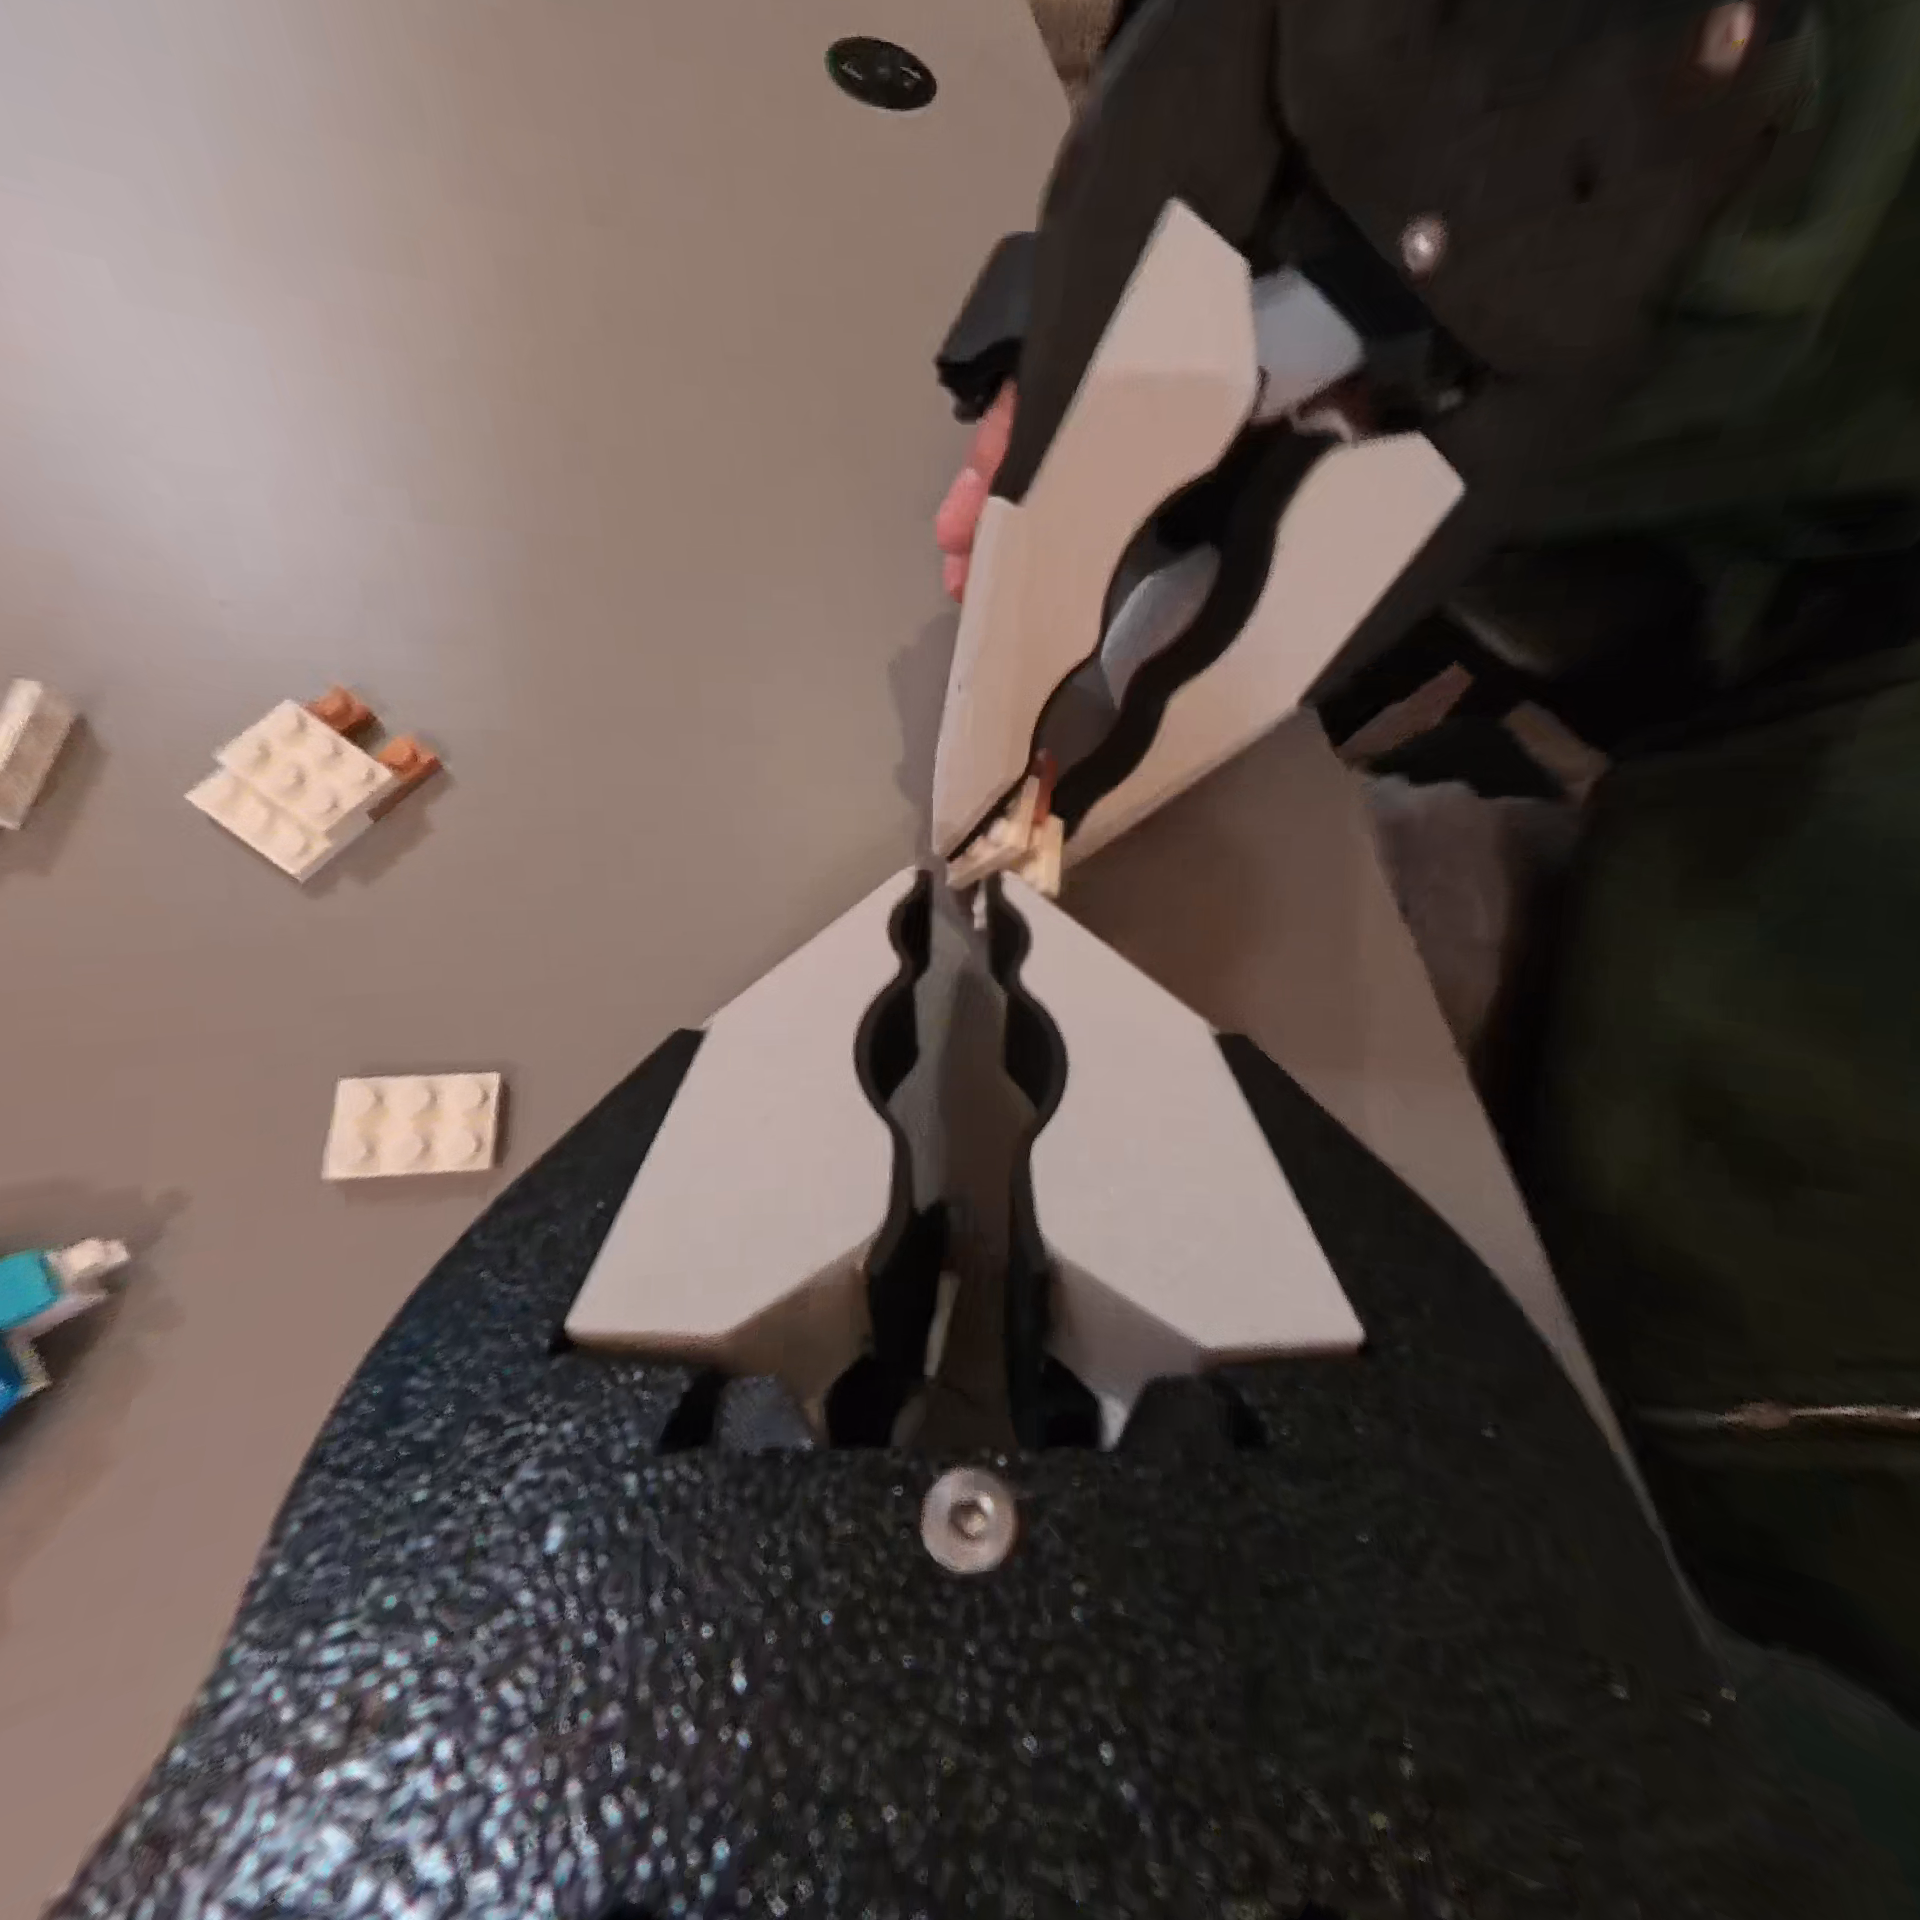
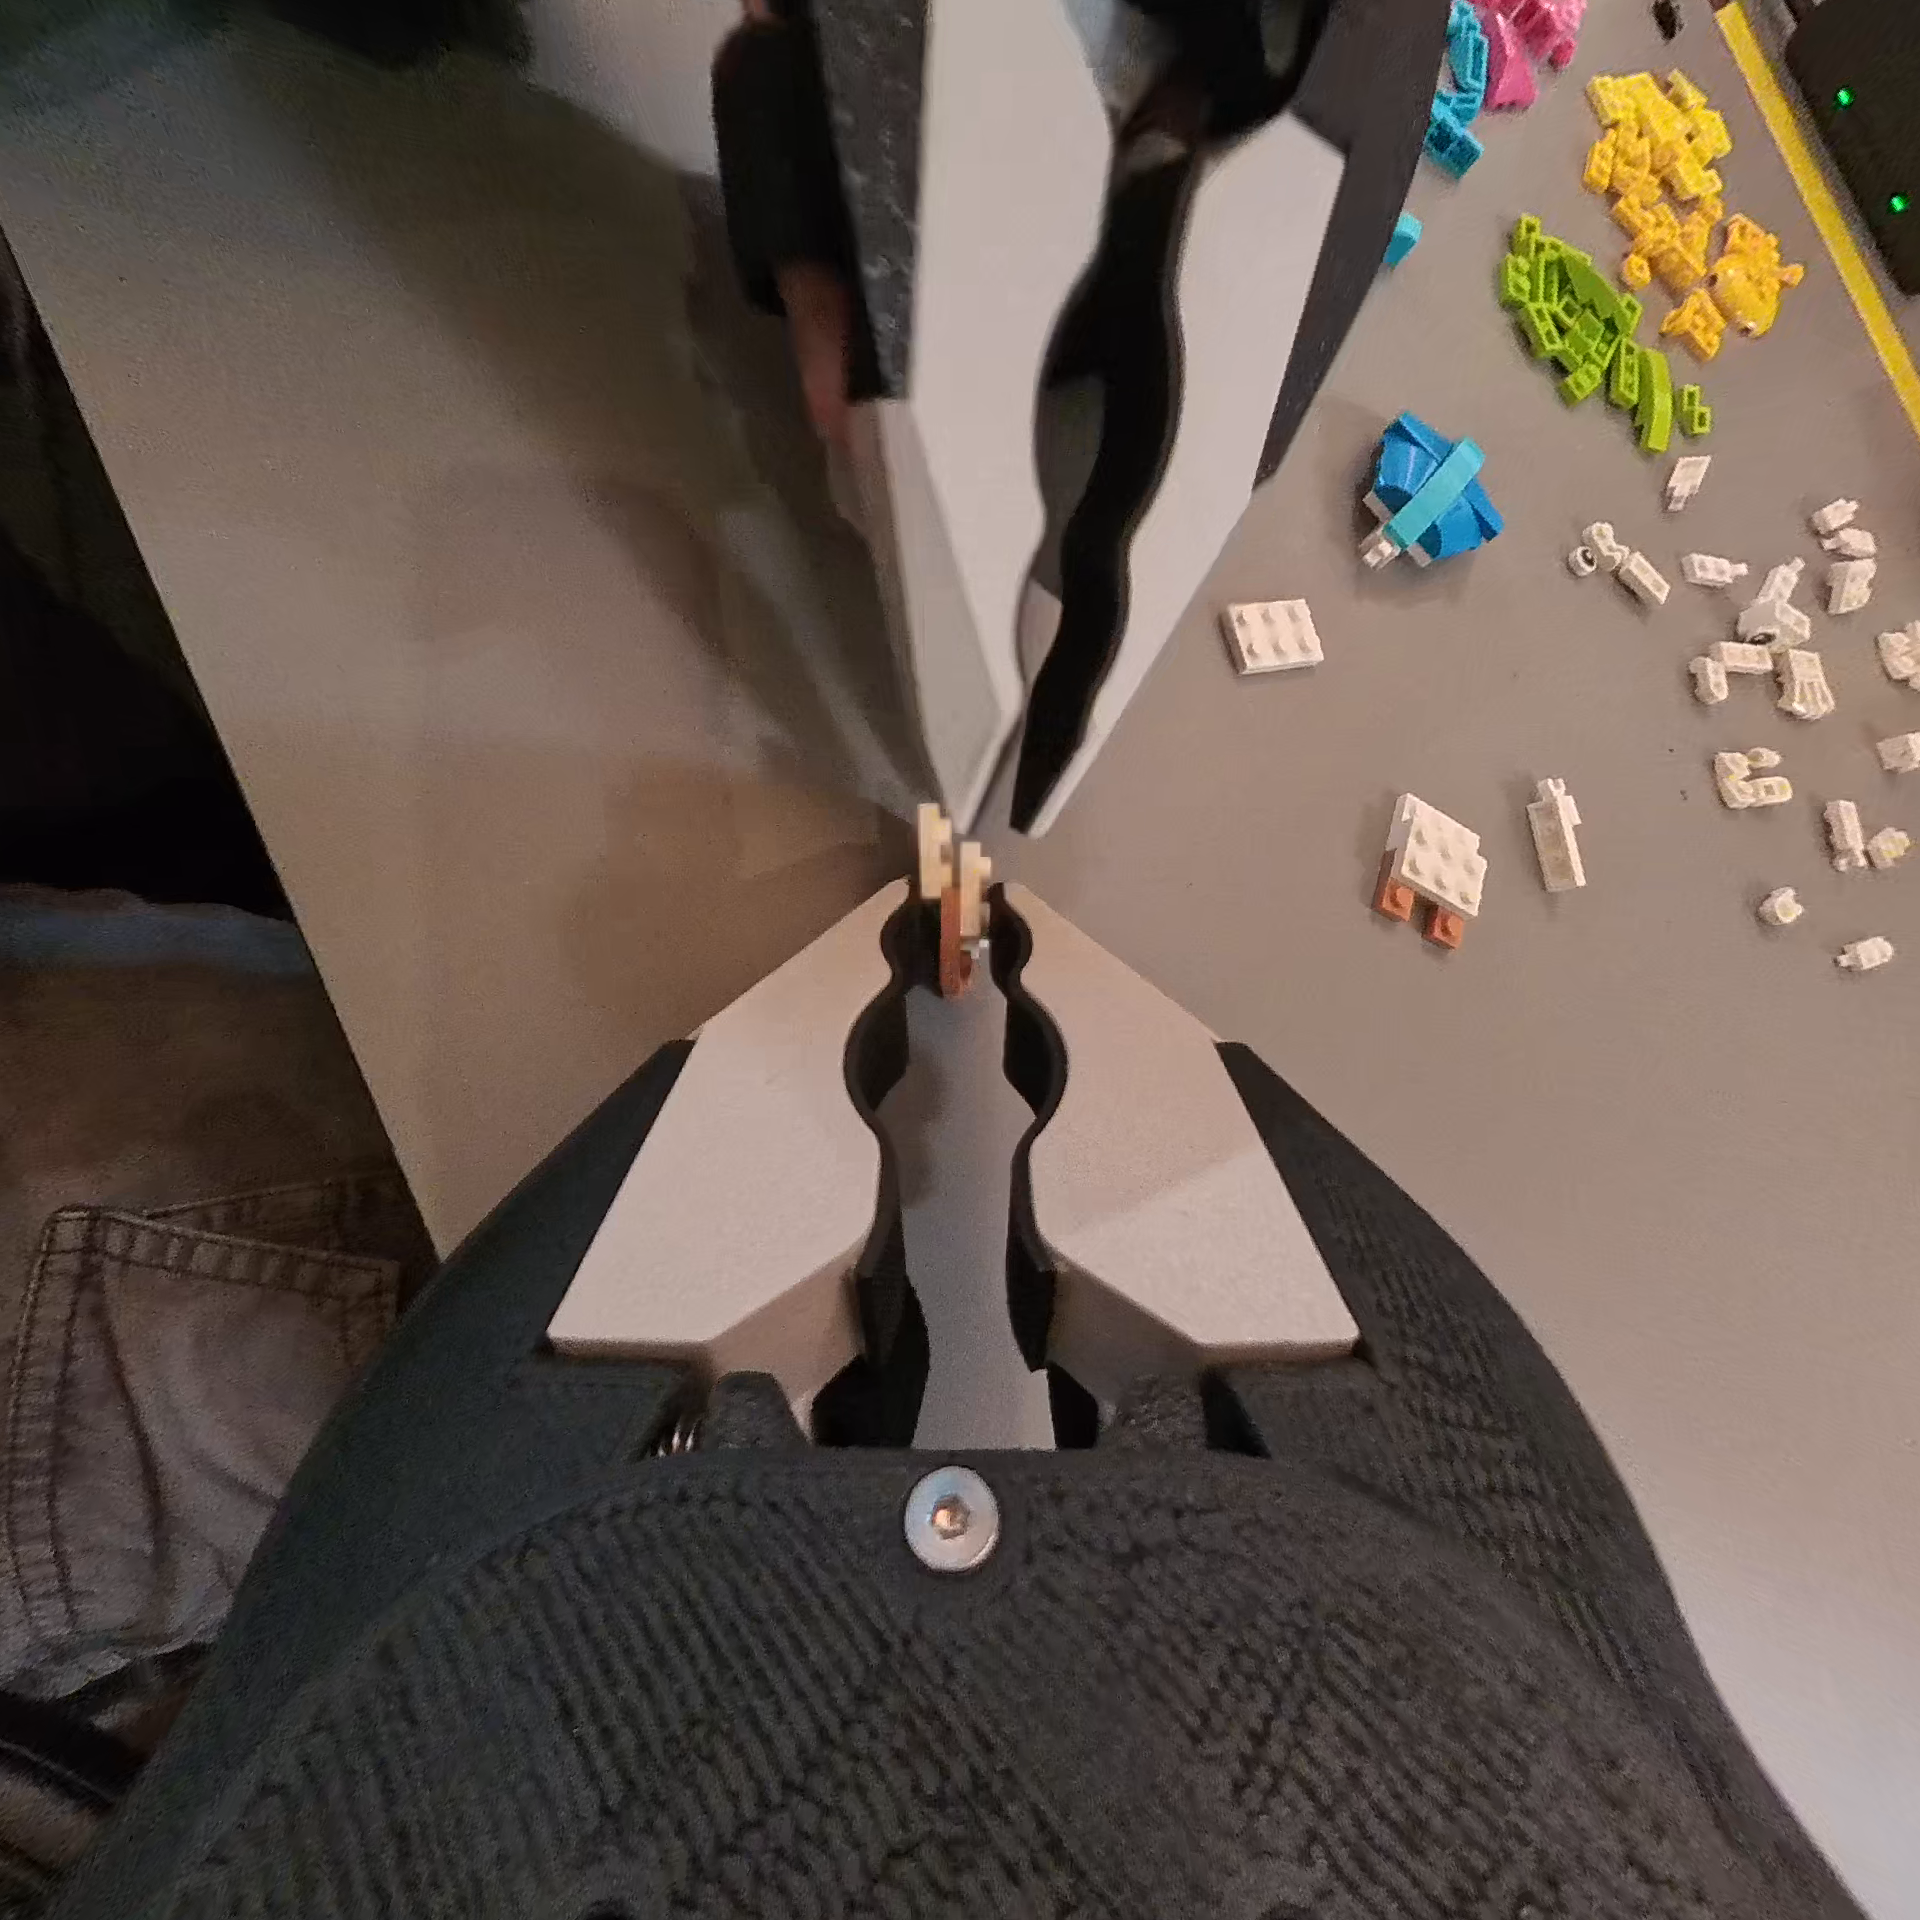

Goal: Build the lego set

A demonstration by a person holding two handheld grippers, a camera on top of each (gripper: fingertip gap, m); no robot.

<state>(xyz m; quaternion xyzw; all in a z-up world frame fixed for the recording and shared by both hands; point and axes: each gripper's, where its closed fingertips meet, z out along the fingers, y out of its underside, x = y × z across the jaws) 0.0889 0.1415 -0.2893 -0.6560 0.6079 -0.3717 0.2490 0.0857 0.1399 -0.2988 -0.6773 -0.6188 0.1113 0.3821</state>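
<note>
Dim, warm indoor light; soft shadows, wide-angle bending at edges, motion blur throughout.

We take this for an indoor desk or hobby bench: a plain grey worktop (image 2: 1351, 1247) with a round cable grommet (image 1: 881, 71), toy building bricks sorted by colour into yellow (image 2: 1662, 156), green (image 2: 1590, 322) and white heaps (image 2: 1766, 644), and a black device with green lights (image 2: 1870, 125).

- Legible text, labels, brands, numbers, signs: none in either view.
- Black round insert (image 1: 881, 71) in the table (image 1: 416, 416): faint pale marks, too blurred to read.
</note>
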